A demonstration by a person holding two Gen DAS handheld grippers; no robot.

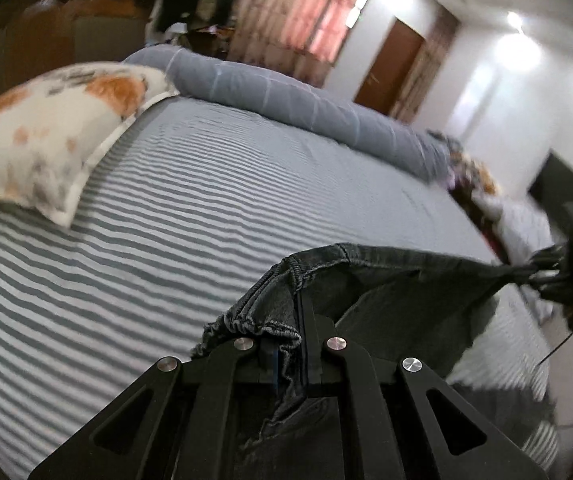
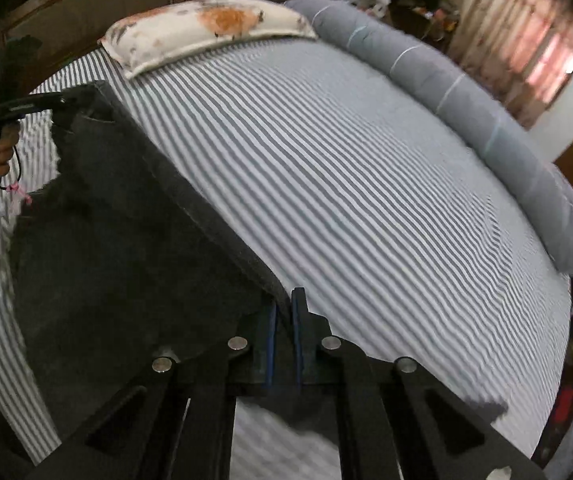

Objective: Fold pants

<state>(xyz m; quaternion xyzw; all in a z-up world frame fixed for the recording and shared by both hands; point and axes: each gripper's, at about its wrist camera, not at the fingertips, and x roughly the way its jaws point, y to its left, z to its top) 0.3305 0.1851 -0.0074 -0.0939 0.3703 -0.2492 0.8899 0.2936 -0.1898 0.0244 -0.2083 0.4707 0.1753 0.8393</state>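
Note:
Dark grey denim pants [image 1: 386,280] hang stretched in the air above the striped bed [image 1: 166,216]. My left gripper [image 1: 286,320] is shut on one bunched corner of their top edge. My right gripper [image 2: 284,308] is shut on the other corner, with the pants [image 2: 126,240] spreading down to the left. Each gripper shows in the other's view: the right gripper [image 1: 542,276] at the far right, the left gripper [image 2: 66,102] at the upper left. The pants' lower part drops out of sight below both cameras.
A floral pillow [image 1: 46,132] lies at the head of the bed. A rolled grey blanket [image 1: 306,108] runs along the far side. A wooden headboard [image 2: 86,4], curtains [image 1: 286,12] and a door [image 1: 390,68] are behind. Clutter [image 1: 474,176] sits beyond the bed's end.

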